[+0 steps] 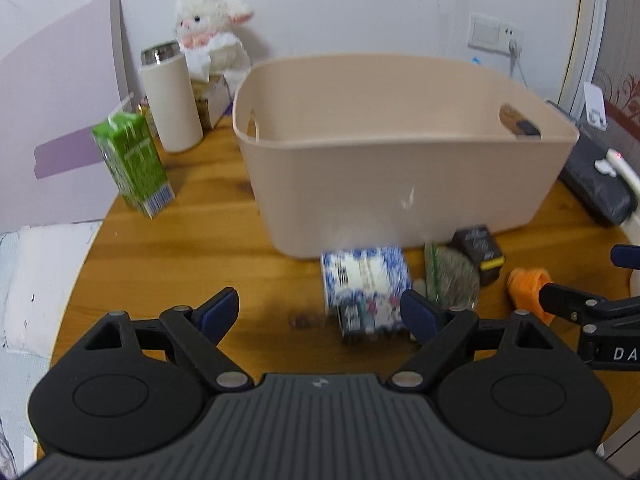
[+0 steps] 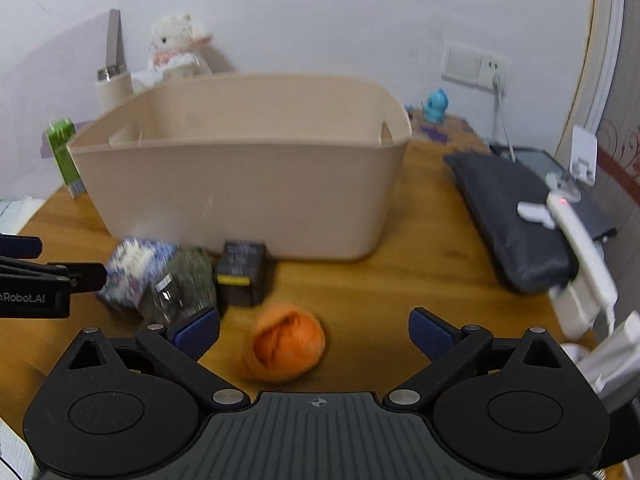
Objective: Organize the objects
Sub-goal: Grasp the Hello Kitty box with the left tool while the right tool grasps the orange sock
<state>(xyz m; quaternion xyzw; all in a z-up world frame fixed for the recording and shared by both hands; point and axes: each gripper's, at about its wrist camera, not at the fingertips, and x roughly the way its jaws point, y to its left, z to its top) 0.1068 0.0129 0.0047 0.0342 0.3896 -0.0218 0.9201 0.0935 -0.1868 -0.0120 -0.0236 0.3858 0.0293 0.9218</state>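
Note:
A beige plastic bin (image 1: 400, 184) stands on the wooden table (image 1: 180, 264); it also shows in the right wrist view (image 2: 240, 200). In front of it lie a blue-and-white patterned box (image 1: 366, 280) (image 2: 134, 270), a clear packet of grey stuff (image 1: 452, 280) (image 2: 182, 286), a small black box with a yellow stripe (image 1: 482, 250) (image 2: 242, 274) and an orange soft ball (image 1: 530, 286) (image 2: 286, 344). My left gripper (image 1: 320, 314) is open, with the patterned box just ahead between its fingers. My right gripper (image 2: 314, 334) is open around the orange ball.
A green carton (image 1: 134, 164), a cream tumbler (image 1: 170, 100) and a plush lamb (image 1: 212, 32) stand at the back left. A dark pouch (image 2: 512, 216) and white device (image 2: 580, 252) lie at the right. A blue figurine (image 2: 436, 106) sits behind the bin.

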